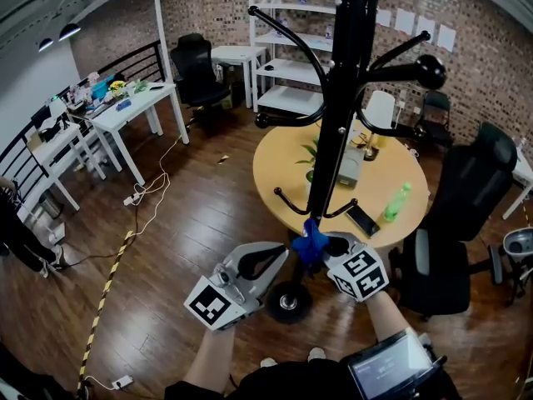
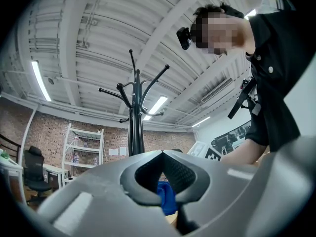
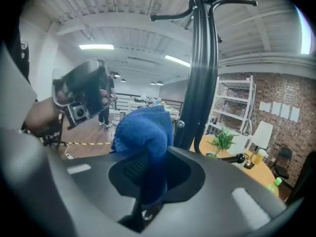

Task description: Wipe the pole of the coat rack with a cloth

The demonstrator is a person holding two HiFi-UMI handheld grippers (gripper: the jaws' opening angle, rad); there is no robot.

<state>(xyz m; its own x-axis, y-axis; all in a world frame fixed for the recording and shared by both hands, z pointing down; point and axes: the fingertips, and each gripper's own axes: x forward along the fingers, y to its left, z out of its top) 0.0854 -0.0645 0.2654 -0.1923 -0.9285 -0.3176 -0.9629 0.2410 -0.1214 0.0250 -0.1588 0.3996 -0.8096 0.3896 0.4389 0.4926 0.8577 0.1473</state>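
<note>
The black coat rack pole [image 1: 333, 132] rises from its round base [image 1: 289, 301] in front of a round wooden table. My right gripper [image 1: 321, 244] is shut on a bunched blue cloth [image 1: 310, 242], which sits against the low part of the pole, just under the lowest hooks. In the right gripper view the cloth [image 3: 143, 132] bulges out of the jaws, just left of the pole [image 3: 201, 83]. My left gripper [image 1: 281, 254] is shut on nothing, left of the pole and near the cloth. Its own view shows the pole [image 2: 135, 132] and a bit of the cloth [image 2: 166, 197].
The round table [image 1: 391, 182] behind the pole carries a green bottle [image 1: 397, 202], a phone [image 1: 363, 220] and a plant. A black office chair [image 1: 466, 215] stands to the right. White desks [image 1: 125, 111] and cables line the left. Low rack hooks [image 1: 287, 202] jut out above the grippers.
</note>
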